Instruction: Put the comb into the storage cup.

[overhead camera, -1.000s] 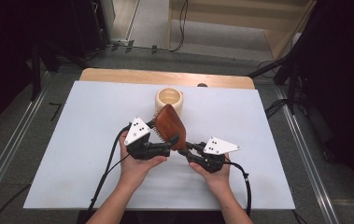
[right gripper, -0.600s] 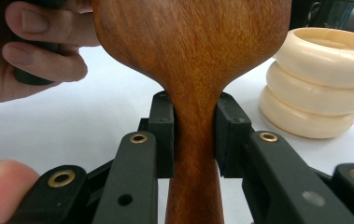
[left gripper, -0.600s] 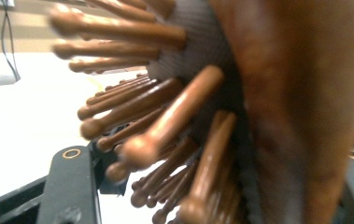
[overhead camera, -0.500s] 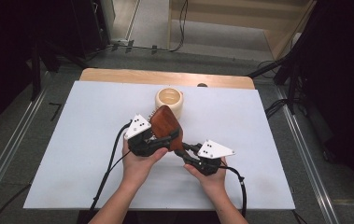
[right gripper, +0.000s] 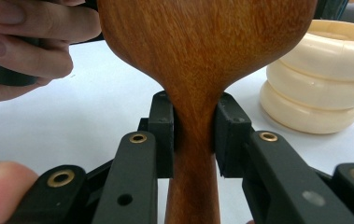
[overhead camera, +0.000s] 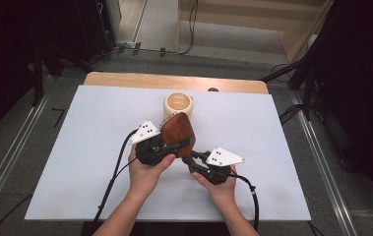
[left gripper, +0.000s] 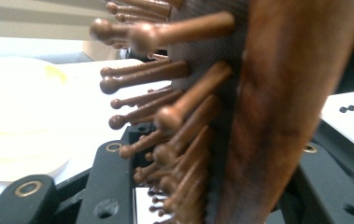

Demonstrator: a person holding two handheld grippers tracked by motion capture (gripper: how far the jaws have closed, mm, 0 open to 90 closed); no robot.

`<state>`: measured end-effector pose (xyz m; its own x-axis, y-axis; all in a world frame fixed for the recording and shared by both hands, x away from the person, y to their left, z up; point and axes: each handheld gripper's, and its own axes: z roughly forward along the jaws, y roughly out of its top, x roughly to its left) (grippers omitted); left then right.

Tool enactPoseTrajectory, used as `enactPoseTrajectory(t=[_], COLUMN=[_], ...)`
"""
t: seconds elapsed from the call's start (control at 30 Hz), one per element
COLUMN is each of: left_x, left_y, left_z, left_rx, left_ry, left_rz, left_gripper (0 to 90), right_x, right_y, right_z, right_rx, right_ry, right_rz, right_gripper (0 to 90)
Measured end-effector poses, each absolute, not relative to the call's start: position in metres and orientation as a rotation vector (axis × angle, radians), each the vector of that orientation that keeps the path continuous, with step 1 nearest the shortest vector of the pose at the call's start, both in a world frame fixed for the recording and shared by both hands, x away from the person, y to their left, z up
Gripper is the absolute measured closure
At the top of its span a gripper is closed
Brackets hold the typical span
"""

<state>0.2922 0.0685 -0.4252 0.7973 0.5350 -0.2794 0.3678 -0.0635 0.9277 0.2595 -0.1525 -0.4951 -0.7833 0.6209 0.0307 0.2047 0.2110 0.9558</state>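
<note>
A brown wooden hairbrush (overhead camera: 178, 129) is held above the white table between both grippers, just in front of a cream ribbed cup (overhead camera: 178, 105). My left gripper (overhead camera: 180, 144) is shut across the brush head. In the left gripper view the round-tipped bristles (left gripper: 165, 116) and the wooden back (left gripper: 282, 93) sit between its jaws. My right gripper (overhead camera: 190, 158) is shut on the handle. The right gripper view shows both pads (right gripper: 163, 135) pressed against the narrow neck of the hairbrush (right gripper: 198, 42).
The cream cup (right gripper: 324, 79) stands at the table's far middle, close behind the brush. A wooden strip (overhead camera: 125, 78) runs along the far edge of the white table (overhead camera: 76, 137). Cables trail back from both grippers. The person's left-hand fingers (right gripper: 30, 42) are near the brush head.
My right gripper has shifted slightly left, closer to the brush. The brush and my left gripper have barely moved.
</note>
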Motion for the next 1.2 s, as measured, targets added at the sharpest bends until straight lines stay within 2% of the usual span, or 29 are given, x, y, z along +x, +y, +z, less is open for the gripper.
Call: enactPoseTrajectory(t=[0.1,0.17,0.27,0.37,0.43,0.77,1.2], left_x=[0.292,0.292,0.294,0.295,0.296,0.301,0.306], left_y=[0.068,0.068,0.071,0.073,0.074,0.082,0.095], left_z=[-0.425,-0.425,-0.424,-0.422,-0.421,-0.418,-0.411], left_rx=[1.689,1.69,1.677,1.673,1.67,1.664,1.645], left_ry=[0.709,0.71,0.713,0.716,0.718,0.721,0.737], left_rz=[0.159,0.167,0.16,0.169,0.174,0.184,0.204], left_gripper=[56.4,56.7,56.8,56.9,57.0,57.1,57.0], right_x=[0.262,0.262,0.263,0.265,0.265,0.259,0.25], right_y=[-0.153,-0.154,-0.154,-0.156,-0.159,-0.172,-0.211], right_z=[-0.495,-0.495,-0.493,-0.493,-0.493,-0.492,-0.494], right_rx=[0.796,0.8,0.824,0.888,0.881,0.874,0.932], right_ry=[2.157,2.164,2.157,2.124,2.119,2.084,2.014], right_rz=[1.618,1.634,1.646,1.658,1.678,1.666,1.664], right_gripper=[68.1,61.4,39.3,8.7,0.0,0.0,0.0])
